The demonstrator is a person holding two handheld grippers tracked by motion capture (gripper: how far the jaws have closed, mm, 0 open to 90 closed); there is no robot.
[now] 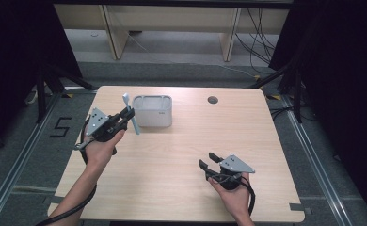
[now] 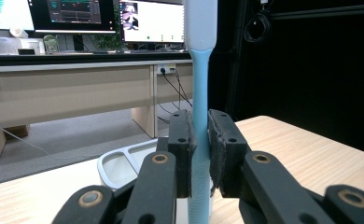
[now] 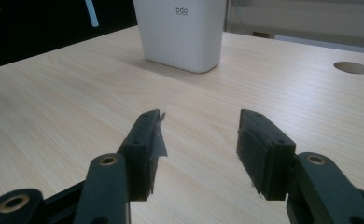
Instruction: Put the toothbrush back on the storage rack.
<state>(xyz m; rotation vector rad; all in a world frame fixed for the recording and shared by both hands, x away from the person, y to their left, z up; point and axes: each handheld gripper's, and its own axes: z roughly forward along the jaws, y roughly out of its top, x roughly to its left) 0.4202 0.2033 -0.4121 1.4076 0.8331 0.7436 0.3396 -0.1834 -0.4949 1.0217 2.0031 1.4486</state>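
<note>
A light-blue toothbrush (image 1: pixel 131 115) with a white head stands nearly upright in my left gripper (image 1: pixel 127 114), just left of a white rectangular holder cup (image 1: pixel 152 111). In the left gripper view the jaws are shut on the toothbrush handle (image 2: pixel 199 140), and the cup's open rim (image 2: pixel 124 163) lies below and beyond them. My right gripper (image 1: pixel 210 159) rests low over the table's front right part, open, with nothing between its fingers (image 3: pixel 196 154). From there the cup (image 3: pixel 182 32) stands well ahead on the wood.
The wooden table (image 1: pixel 181 155) has a round cable hole (image 1: pixel 212 100) near its far edge, right of the cup. Dark stands and cables flank the table on the floor. A desk with monitors (image 2: pixel 77 18) stands beyond the table.
</note>
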